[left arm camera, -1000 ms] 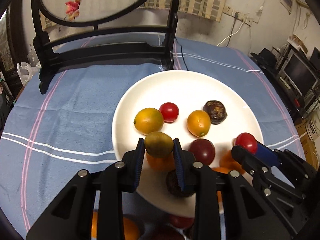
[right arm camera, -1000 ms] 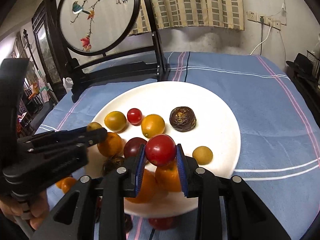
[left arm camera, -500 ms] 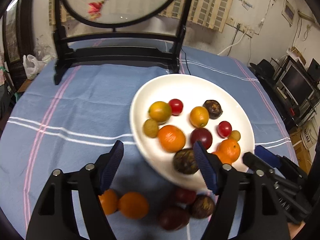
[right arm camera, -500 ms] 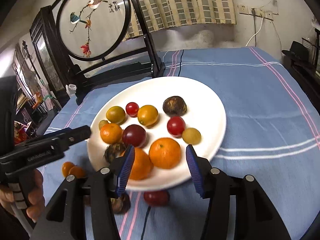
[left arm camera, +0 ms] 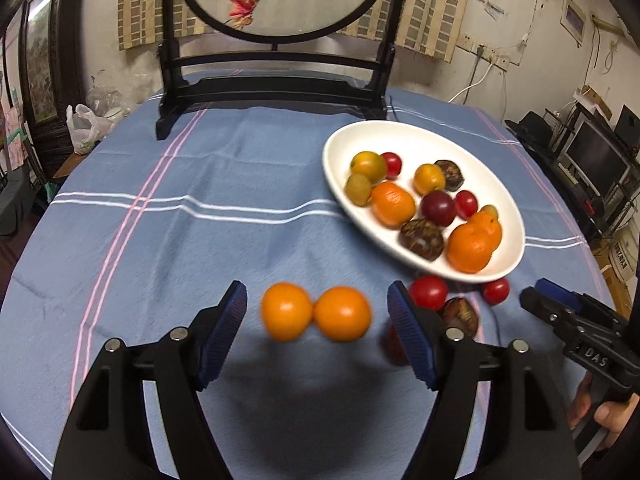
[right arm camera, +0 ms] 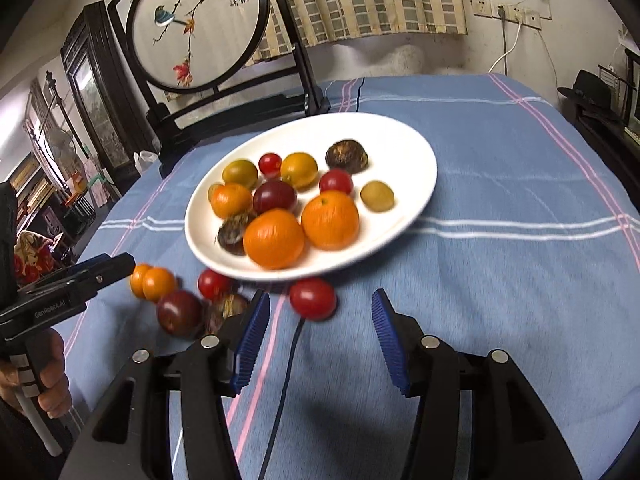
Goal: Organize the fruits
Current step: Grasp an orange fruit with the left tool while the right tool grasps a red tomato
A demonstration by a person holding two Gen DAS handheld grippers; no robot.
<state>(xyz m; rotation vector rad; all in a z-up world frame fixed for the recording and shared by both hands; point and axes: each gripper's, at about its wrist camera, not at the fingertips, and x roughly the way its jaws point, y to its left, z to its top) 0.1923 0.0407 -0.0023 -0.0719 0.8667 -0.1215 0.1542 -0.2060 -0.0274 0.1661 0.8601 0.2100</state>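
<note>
Two grippers, left gripper (left arm camera: 316, 328) and right gripper (right arm camera: 316, 340), hover with jaws apart and empty above loose oranges (left arm camera: 316, 312) beside the fruit-filled white plate (left arm camera: 508, 200).

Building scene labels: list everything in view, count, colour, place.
plate: 1, white, on tablecloth
mandarins: 3, orange, on plate
small yellow fruits: 4, yellow-green, on plate
cherry tomatoes: 4, red, two on plate, two on cloth
plums: 2, dark purple, one plated, one on cloth
brown fruits: 3, dark, two plated, one on cloth
loose orange fruits: 2, orange, on cloth
tablecloth: 1, blue, striped
screen: 1, black frame, table's far side
left gripper: 1, black, blue fingers just opened, empty
right gripper: 1, likewise
</note>
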